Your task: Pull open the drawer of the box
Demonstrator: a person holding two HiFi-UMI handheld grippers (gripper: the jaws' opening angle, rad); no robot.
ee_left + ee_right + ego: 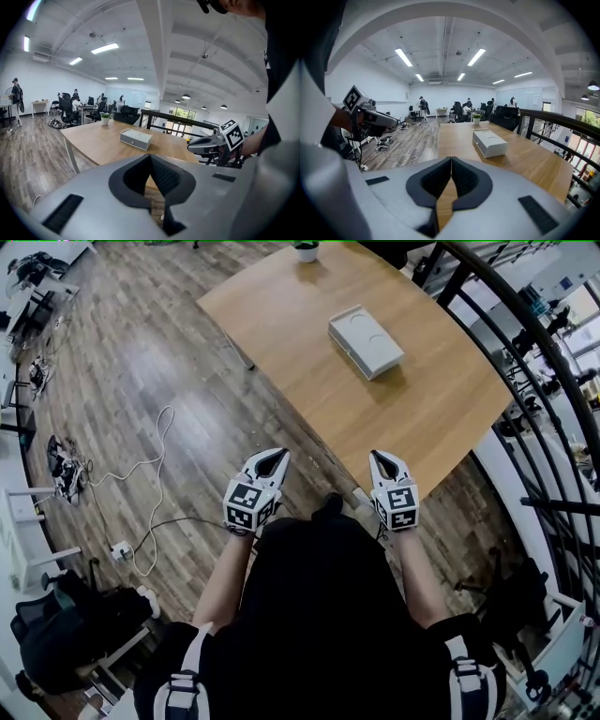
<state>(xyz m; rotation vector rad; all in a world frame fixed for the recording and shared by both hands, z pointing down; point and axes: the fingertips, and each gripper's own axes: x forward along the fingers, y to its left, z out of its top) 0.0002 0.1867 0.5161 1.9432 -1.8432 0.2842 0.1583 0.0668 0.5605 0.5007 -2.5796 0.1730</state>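
A light wooden counter (422, 399) with a plain, bare top stands on a wood-plank floor (141, 362). It sits askew in the head view, one corner pointing towards the person. A flat white rectangular box (366, 341) lies on it near the middle, well clear of every edge, its long sides roughly parallel to the counter's long edges. A small potted plant (306, 251) stands at the far edge. A pale cable (155, 465) loops over the floor beyond the counter's left edge.

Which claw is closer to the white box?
The right gripper, at the near corner of the table; the left gripper is over the wooden floor, farther from the box.
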